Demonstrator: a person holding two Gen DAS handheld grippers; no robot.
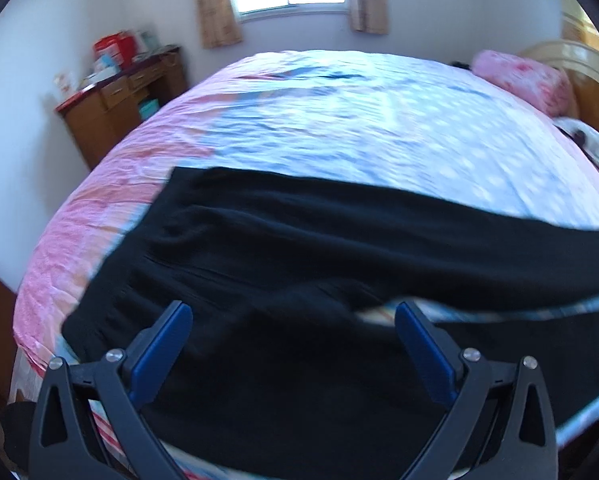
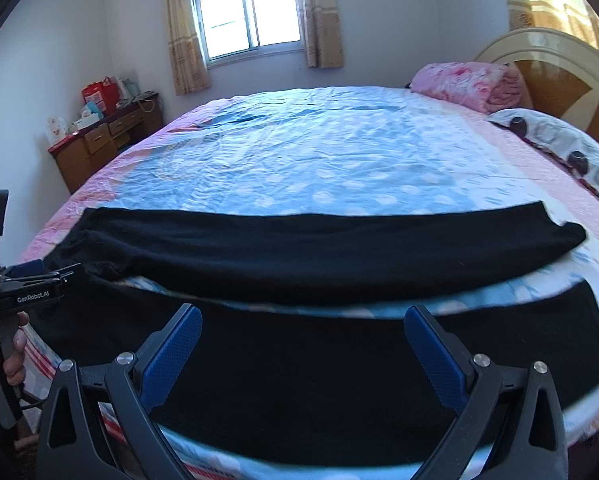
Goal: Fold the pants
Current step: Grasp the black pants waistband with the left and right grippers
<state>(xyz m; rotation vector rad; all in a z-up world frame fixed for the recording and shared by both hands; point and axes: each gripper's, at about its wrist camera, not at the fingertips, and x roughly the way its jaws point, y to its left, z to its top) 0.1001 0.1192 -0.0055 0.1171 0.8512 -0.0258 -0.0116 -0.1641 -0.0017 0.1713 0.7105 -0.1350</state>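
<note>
Black pants (image 2: 319, 256) lie spread across the near side of the bed, waist at the left, two legs running to the right with a strip of sheet between them. In the left wrist view the pants' waist end (image 1: 259, 248) fills the lower frame, and my left gripper (image 1: 293, 312) hovers open above it, nothing between its blue fingers. My right gripper (image 2: 303, 316) is open over the near leg (image 2: 319, 380), holding nothing. The left gripper (image 2: 31, 280) also shows at the left edge of the right wrist view, with a person's hand (image 2: 7, 356) on its handle.
The bed (image 2: 319, 152) has a blue and pink dotted sheet. A pink folded quilt (image 2: 467, 84) and a patterned pillow (image 2: 559, 148) lie by the headboard at the right. A wooden desk (image 2: 99, 140) with bags stands at the far left wall, under a window (image 2: 247, 12).
</note>
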